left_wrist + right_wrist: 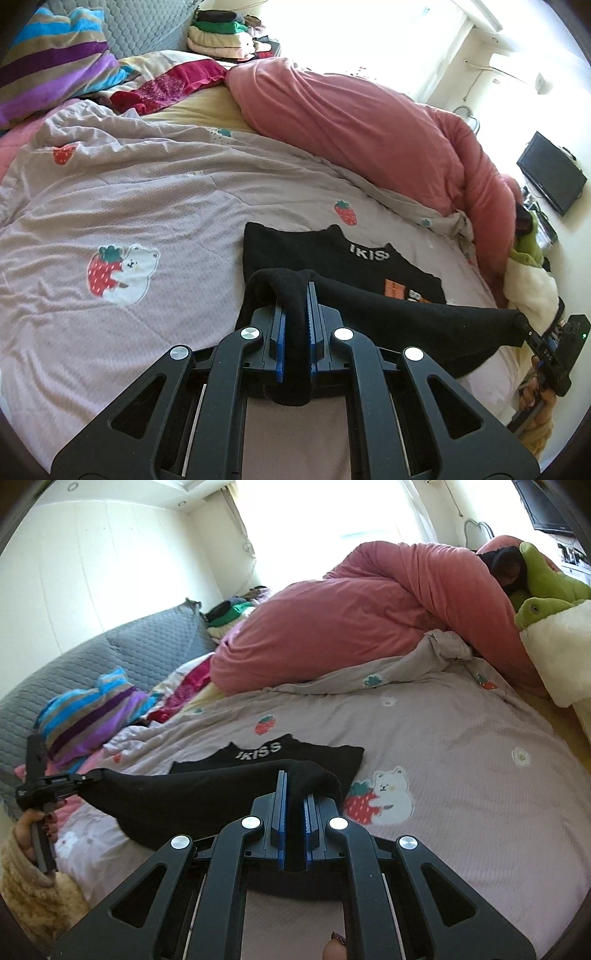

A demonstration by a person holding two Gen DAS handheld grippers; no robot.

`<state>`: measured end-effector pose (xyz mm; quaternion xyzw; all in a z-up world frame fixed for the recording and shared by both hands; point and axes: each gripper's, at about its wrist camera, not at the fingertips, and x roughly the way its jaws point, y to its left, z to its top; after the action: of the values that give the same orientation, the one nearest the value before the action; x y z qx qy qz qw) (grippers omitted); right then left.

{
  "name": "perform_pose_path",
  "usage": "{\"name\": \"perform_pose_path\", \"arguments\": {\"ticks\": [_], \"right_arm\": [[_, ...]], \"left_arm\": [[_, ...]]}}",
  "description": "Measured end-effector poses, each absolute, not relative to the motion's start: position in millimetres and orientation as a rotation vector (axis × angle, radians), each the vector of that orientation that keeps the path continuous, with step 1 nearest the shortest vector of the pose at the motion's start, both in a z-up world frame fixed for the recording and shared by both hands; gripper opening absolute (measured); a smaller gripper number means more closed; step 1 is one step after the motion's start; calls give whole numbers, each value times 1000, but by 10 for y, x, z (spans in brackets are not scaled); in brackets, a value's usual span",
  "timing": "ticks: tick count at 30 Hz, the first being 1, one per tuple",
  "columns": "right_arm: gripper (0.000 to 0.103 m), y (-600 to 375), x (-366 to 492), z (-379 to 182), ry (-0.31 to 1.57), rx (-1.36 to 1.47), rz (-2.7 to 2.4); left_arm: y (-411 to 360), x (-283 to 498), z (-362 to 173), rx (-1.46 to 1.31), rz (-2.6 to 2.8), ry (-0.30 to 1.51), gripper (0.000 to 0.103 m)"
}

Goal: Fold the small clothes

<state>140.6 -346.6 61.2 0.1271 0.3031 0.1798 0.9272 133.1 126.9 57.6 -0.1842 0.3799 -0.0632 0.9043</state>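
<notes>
A small black garment (343, 266) with white "IKISS" lettering lies on the lilac strawberry-print sheet (129, 206). Its near edge is lifted off the bed and stretched between both grippers. My left gripper (295, 295) is shut on one corner of that edge, the cloth bunched between its blue pads. My right gripper (294, 786) is shut on the other corner. In the left wrist view the right gripper (532, 332) shows at the far right. In the right wrist view the garment (266, 753) lies flat beyond the raised edge, and the left gripper (88, 775) shows at the left.
A rolled pink duvet (369, 122) lies along the far side of the bed. Striped pillows (55, 59) and a grey quilted headboard (129, 650) stand at one end. A pile of folded clothes (221, 37) sits beyond. Green plush toys (546, 587) lie beside the duvet.
</notes>
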Motion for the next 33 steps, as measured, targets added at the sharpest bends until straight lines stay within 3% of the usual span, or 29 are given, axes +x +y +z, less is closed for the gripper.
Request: {"name": "perform_pose_path", "arguments": {"ticks": [15, 17, 19, 21, 33], "right_arm": [[7, -3383, 2017, 118, 754, 278, 280], [13, -3377, 2018, 90, 763, 264, 251], [28, -3370, 1990, 98, 752, 226, 216], [39, -3376, 1952, 123, 734, 212, 192], [36, -2616, 1613, 183, 719, -52, 369]], "left_arm": [[1264, 1885, 85, -366, -68, 859, 5], [1261, 1871, 89, -361, -67, 847, 6], [1244, 1833, 125, -327, -46, 826, 22], [1241, 1784, 164, -296, -31, 806, 29], [676, 1417, 181, -40, -135, 805, 30]]}}
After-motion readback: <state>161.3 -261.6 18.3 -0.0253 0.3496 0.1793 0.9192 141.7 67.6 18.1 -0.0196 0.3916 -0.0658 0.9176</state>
